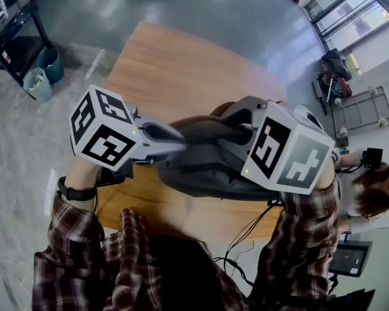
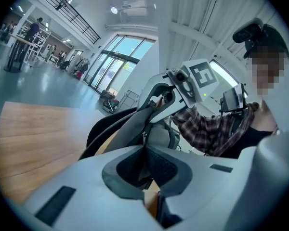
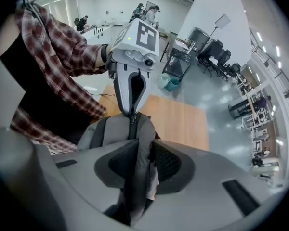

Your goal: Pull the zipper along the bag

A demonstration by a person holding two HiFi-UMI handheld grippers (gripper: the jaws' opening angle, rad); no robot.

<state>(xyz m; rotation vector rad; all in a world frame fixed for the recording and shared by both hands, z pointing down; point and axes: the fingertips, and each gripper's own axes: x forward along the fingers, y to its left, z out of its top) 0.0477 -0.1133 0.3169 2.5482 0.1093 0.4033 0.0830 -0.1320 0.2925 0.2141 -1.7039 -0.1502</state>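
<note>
Nearest to the person, the right gripper points steeply down, and its jaws are pressed on a grey strap at the top of the bag. So this hand seems to hold the bag steady. Just beyond it, the left gripper lies almost level, facing the right one. Its jaws are nearly together and pinch the zipper pull at the crown of the bag. The pull is thus already in the left gripper, so I judge this is the hand that will draw it. The zipper seems to run over the crown, along the line between the two grippers, so the pull should travel along this line. The bag rests on the wooden surface, which is bare behind it.
</note>
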